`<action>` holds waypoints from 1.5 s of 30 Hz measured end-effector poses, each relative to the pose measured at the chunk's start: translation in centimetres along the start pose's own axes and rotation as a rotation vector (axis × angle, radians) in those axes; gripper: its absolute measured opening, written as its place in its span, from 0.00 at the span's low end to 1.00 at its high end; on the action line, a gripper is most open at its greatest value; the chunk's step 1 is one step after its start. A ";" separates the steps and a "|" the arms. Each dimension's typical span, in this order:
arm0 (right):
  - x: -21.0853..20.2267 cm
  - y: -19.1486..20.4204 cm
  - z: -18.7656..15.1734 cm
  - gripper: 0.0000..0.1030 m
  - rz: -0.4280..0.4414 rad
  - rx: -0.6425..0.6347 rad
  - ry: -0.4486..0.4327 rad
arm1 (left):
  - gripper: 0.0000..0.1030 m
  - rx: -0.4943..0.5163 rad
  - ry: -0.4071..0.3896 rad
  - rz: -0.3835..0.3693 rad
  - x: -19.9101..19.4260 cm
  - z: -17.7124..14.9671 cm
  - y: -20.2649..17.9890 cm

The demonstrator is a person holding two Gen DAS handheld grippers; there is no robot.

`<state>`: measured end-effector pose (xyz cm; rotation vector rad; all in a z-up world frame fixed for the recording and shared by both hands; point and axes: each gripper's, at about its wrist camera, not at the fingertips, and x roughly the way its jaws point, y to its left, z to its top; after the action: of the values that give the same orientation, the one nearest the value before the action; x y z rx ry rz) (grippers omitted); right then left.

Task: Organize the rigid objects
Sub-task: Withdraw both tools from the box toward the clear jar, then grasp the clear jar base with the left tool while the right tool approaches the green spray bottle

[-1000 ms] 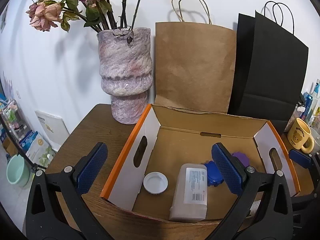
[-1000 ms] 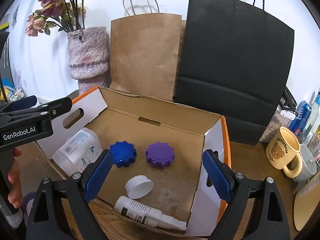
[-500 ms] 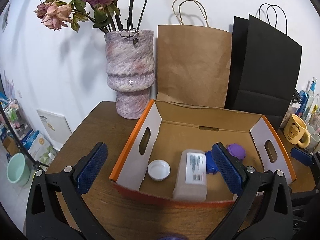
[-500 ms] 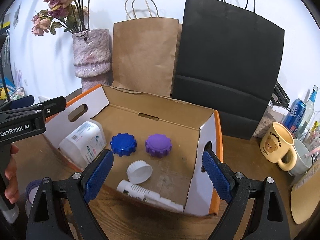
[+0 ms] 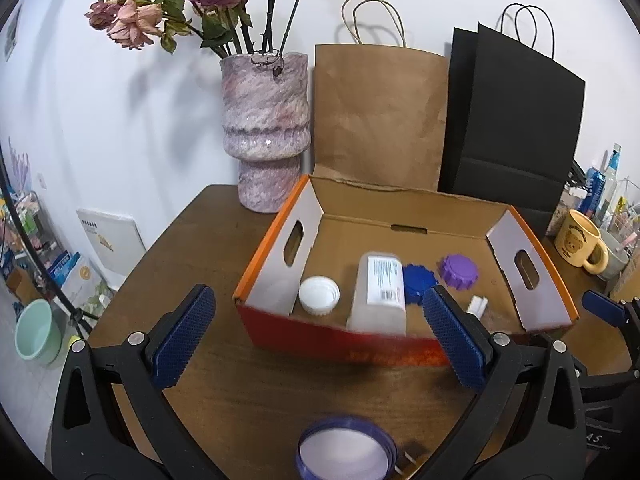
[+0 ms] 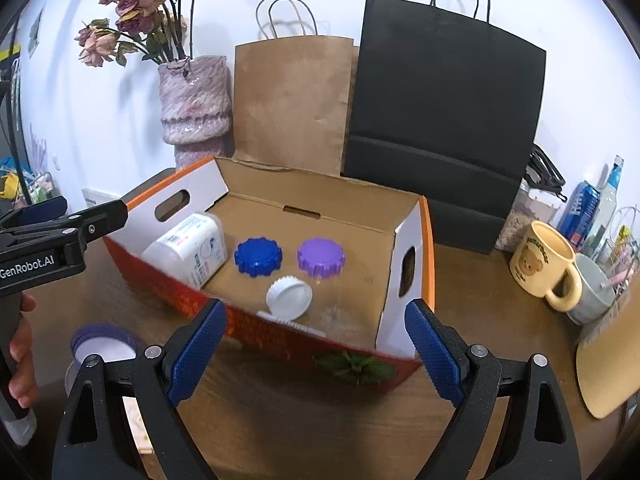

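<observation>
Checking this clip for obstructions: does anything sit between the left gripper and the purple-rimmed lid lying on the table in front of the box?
Nothing visible does. The purple-rimmed lid lies on bare table just below the open left gripper, on the near side of the box. The box's front wall stands beyond it, not in between.

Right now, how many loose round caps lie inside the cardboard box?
3. A blue cap lies mid-floor beside a purple cap to its right. A white cap lies nearer the front wall. More may be hidden behind the big white jug.
</observation>
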<state>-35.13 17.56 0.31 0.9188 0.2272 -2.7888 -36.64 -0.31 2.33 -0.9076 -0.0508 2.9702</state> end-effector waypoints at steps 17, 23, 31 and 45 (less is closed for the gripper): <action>-3.9 1.2 -3.9 0.91 0.000 -0.006 0.031 | 1.00 0.012 0.037 -0.012 -4.2 -3.9 0.6; -5.0 1.4 -5.3 0.91 -0.004 -0.006 0.040 | 1.00 0.020 0.055 -0.009 -5.5 -5.8 1.0; -6.3 1.6 -7.5 0.91 -0.002 -0.003 0.062 | 1.00 0.042 0.090 -0.010 -6.6 -8.1 1.2; -7.4 0.4 -10.3 0.91 -0.020 0.042 0.101 | 1.00 0.079 0.205 0.001 -4.9 -11.4 1.1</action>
<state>-23.29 20.32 -3.50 1.0740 0.1946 -2.7782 -26.19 -1.37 -4.43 -1.1947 0.0719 2.8395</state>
